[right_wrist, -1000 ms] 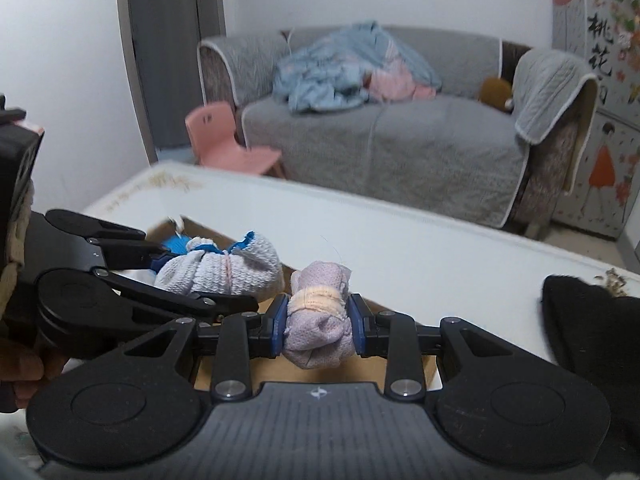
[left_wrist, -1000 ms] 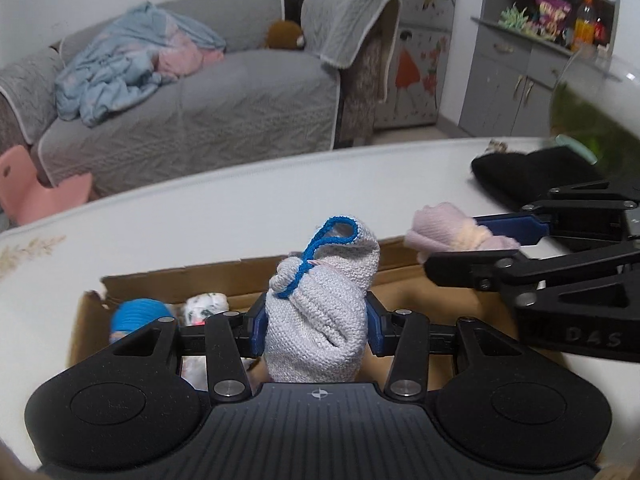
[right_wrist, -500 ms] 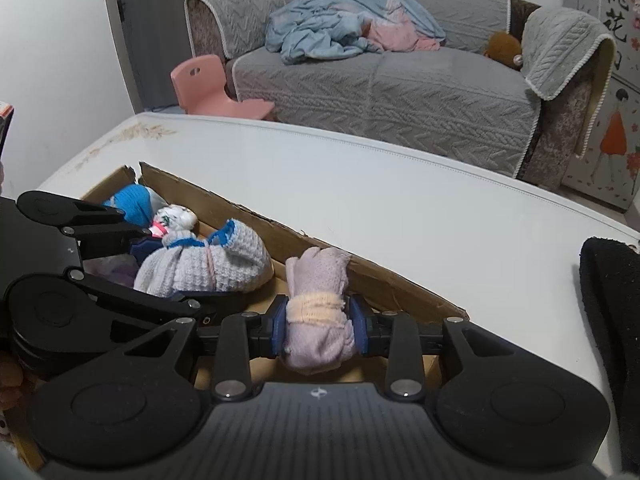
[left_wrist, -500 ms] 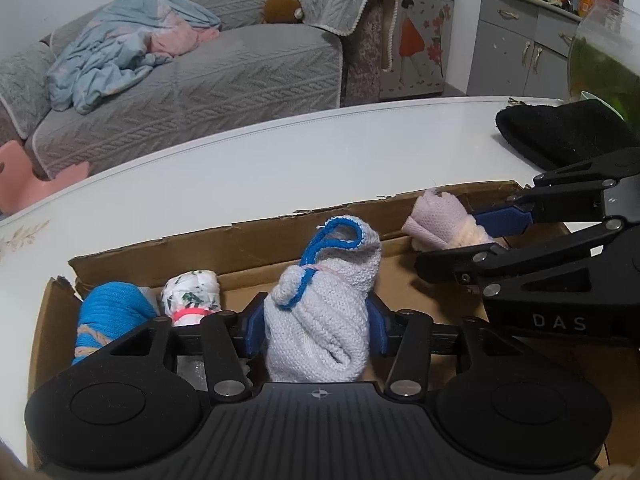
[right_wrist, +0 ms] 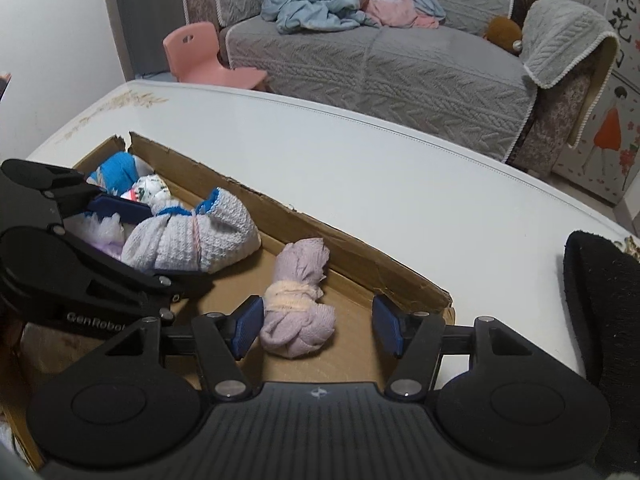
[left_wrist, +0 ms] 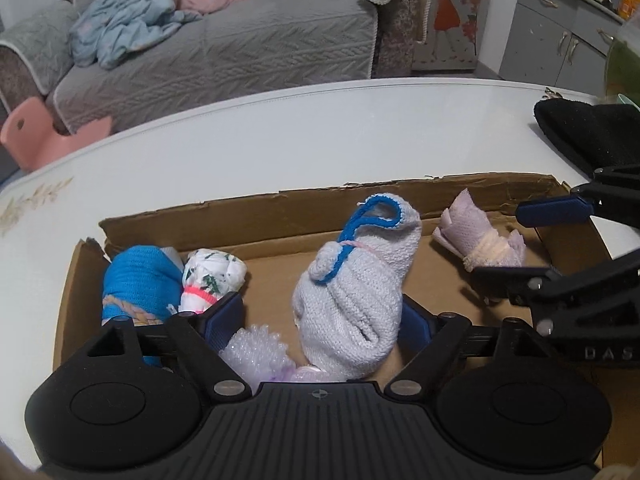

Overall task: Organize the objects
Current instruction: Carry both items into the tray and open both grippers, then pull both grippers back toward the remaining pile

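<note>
A shallow cardboard box lies on the white table. In it a grey-white sock bundle with blue trim rests between the jaws of my left gripper, which are opening; the left pad stands clear of it and the right pad is close beside it. A lilac sock bundle tied with a cream band lies on the box floor between the jaws of my right gripper, which are opening too; it sits by the left pad, far from the right one. The left wrist view shows the same lilac bundle.
At the box's left end lie a blue bundle, a white flowered bundle and a fluffy pale piece. A black fabric item sits on the table to the right. A grey sofa and a pink chair stand beyond.
Both grippers sank into the box and spread their jaws. The grey-white bundle and the lilac bundle were let go and now rest on the box floor.
</note>
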The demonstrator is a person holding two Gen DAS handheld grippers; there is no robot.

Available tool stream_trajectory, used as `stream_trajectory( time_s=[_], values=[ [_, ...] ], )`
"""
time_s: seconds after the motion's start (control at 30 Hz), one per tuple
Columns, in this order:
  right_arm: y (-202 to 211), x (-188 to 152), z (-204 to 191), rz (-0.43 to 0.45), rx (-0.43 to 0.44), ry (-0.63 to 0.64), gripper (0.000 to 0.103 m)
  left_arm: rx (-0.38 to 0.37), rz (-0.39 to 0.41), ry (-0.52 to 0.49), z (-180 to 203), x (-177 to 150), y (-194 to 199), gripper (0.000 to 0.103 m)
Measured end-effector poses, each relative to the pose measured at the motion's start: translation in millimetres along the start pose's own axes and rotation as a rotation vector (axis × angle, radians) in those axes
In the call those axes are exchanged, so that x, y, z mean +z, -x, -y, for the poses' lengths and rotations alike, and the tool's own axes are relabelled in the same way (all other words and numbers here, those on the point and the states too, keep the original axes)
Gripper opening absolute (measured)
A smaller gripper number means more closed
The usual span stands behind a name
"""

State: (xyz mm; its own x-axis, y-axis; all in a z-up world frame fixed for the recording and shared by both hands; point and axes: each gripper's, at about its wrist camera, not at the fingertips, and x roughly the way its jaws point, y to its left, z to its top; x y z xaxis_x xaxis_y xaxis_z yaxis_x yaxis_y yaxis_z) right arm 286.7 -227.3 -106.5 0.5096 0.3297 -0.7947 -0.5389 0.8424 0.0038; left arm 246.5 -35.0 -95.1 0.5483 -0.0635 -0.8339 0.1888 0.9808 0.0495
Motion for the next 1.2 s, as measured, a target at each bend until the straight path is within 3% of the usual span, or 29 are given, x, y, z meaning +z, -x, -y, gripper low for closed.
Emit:
stream_trajectory(
  time_s=[0.03, 0.6, 1.2],
  values=[
    [0, 0, -1, -0.005, 0.003, 0.007, 0.062, -0.002, 0.001, -0.001, 0, 0, 1, 0.086],
    [9, 1, -9, -0.012, 0.001, 0.039, 0.067, -0.007, 0.019, 0.01, -3, 1, 15, 0.086],
    [49, 5, -38, 0.03, -0.011, 0.085, 0.077, -0.007, 0.101, 0.001, -11, -11, 82, 0.087]
  ],
)
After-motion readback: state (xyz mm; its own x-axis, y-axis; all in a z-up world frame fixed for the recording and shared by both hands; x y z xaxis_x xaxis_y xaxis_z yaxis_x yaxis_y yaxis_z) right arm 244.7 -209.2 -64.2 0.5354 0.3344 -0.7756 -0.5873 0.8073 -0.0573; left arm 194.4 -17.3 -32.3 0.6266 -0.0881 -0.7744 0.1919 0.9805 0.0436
